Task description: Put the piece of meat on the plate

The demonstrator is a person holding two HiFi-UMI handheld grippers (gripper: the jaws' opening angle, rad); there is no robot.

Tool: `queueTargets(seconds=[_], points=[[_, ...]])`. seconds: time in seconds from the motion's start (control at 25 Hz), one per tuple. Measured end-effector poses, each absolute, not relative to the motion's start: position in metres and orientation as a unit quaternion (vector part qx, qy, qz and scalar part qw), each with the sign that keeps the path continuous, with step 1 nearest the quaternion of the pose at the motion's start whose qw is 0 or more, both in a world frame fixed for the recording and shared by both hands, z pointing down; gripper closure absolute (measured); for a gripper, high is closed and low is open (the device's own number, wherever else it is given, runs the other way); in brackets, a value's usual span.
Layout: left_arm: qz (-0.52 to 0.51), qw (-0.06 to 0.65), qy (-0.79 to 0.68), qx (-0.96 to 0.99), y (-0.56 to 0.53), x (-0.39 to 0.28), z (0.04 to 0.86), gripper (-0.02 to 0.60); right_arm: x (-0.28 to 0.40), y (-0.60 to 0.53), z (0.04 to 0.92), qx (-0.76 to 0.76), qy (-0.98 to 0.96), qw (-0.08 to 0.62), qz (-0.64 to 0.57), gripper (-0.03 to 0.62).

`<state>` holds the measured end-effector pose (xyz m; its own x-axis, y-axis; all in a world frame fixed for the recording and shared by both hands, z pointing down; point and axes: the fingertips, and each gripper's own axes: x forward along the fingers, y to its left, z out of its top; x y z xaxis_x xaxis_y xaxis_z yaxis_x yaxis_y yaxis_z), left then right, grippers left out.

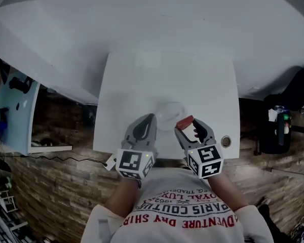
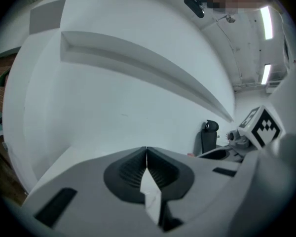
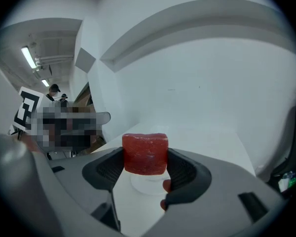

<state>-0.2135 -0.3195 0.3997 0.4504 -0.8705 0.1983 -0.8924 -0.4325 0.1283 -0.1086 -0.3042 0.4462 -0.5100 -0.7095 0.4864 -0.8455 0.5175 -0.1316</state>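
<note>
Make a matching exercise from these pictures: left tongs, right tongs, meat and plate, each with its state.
1. left tongs
2. right tongs
3. piece of meat
4. plate

a. white, nothing on it
b. shut, nothing between
c. red, gripped on two sides
d. shut on a red block

Pairs: 1-b, 2-d, 3-c, 4-a

A white bench (image 1: 167, 80) fills the centre over wood-patterned floor (image 1: 55, 178); strip lights (image 2: 266, 22) glow upper right; a pale blue panel (image 1: 15, 110), perhaps a board, stands far left.

Grey left tool (image 1: 151, 116), red-lettered white shirt (image 1: 182, 214)
</note>
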Motion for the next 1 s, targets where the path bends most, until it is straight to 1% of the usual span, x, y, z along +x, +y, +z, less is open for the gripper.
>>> queueTargets(seconds=[0.2,0.48,0.8,1.0], points=[[0.071,0.136,-0.490,0.858,-0.343,-0.226,0.424,0.574,-0.124,-0.322,0.473,0.470,-0.826,0.219,0.221,0.316],[0.107,0.182,-0.465,0.860,-0.355,-0.237,0.469,0.574,-0.133,-0.340,0.531,0.467,-0.796,0.287,0.259,0.316],[0.138,0.202,-0.459,0.854,-0.367,-0.245,0.511,0.574,-0.136,-0.356,0.588,0.449,-0.769,0.369,0.267,0.316],[0.154,0.209,-0.459,0.850,-0.363,-0.251,0.531,0.574,-0.137,-0.362,0.610,0.441,-0.752,0.402,0.278,0.316]])
